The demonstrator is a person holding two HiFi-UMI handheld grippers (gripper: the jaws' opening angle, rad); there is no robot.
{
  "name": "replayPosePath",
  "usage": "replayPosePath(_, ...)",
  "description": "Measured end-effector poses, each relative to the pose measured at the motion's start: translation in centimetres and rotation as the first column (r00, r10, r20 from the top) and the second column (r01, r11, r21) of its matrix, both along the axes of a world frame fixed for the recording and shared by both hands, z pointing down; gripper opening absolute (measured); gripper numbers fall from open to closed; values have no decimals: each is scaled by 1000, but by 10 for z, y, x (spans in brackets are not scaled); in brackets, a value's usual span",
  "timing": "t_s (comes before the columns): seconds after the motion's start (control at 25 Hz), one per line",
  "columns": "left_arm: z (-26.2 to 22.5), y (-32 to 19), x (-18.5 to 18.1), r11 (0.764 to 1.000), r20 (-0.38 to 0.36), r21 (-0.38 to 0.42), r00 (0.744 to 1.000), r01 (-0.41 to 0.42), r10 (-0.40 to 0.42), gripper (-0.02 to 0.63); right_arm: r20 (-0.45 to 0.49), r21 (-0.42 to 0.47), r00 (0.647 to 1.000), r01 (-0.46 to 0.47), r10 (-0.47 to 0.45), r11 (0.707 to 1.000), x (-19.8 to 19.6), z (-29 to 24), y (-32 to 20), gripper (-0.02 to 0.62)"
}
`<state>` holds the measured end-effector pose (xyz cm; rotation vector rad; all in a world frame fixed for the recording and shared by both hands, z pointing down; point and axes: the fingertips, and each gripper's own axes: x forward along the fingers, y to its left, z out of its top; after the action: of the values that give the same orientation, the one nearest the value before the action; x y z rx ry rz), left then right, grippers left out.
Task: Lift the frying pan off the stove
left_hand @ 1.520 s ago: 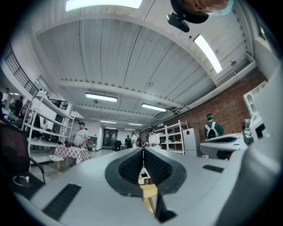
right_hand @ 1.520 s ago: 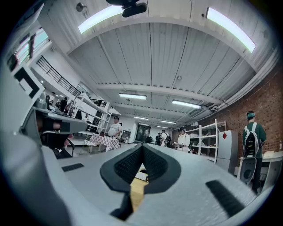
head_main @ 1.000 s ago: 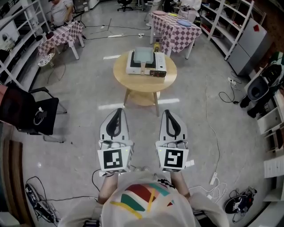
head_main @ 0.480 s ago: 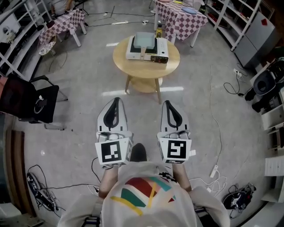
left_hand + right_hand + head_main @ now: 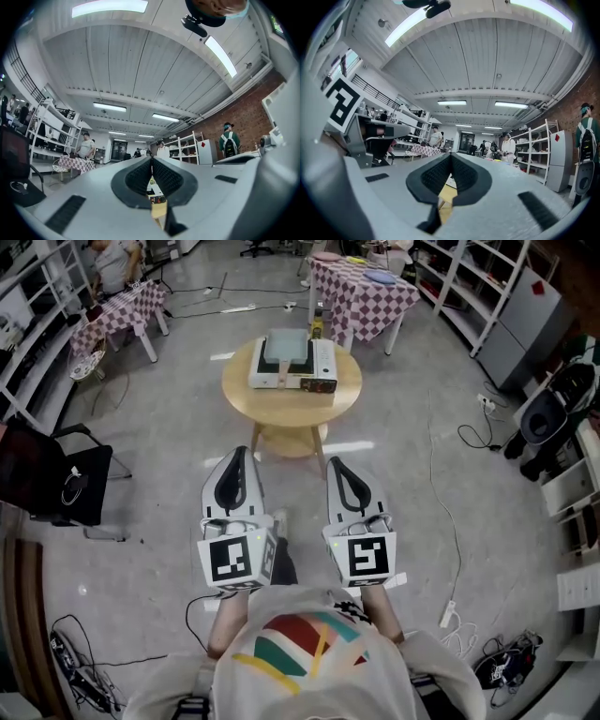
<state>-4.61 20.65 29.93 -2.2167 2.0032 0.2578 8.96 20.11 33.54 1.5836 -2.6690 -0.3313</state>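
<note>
A square grey frying pan [image 5: 284, 347] sits on a white portable stove [image 5: 319, 367] on a round wooden table [image 5: 291, 399], far ahead in the head view. Its handle points toward me. My left gripper [image 5: 238, 455] and right gripper [image 5: 336, 464] are held side by side over the floor, well short of the table. Both are shut with nothing between the jaws. In the left gripper view the left gripper [image 5: 151, 160] has its pads together, and the table [image 5: 159, 208] shows below them. The right gripper [image 5: 451, 155] looks the same in its own view.
Two tables with checked cloths [image 5: 361, 294] [image 5: 120, 311] stand behind the round table. A black chair [image 5: 64, 486] is at the left, and shelving [image 5: 487, 287] and floor equipment [image 5: 548, 418] are at the right. Cables [image 5: 452, 521] trail across the grey floor. A person [image 5: 108, 259] is at the back left.
Both grippers stay shut and side by side. The head view has shifted a little, and the table has drifted slightly left in it. A foot now shows between the grippers.
</note>
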Motion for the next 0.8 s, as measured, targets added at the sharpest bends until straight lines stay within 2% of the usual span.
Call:
replayPosePath(0.12,-7,-19,5,999,12,31,1000,-24,24,6,8,29,1000,-15,15,999,2,-7,-14,-2)
replayPosePath(0.24,-13,-37,9,999,13,29,999,-42,42,6,9,38,999,-36,35,999,5,-8,-31,-2)
replayPosePath(0.56,7,-96,6,996,28,1,996,-88,88,6,-29,-9,999,-39,38,999,-11,13,-80,-2)
replayPosePath(0.8,9,-152,-13,995,12,-28,995,-94,95,6,-29,-30,997,-68,67,997,-26,12,-130,-2)
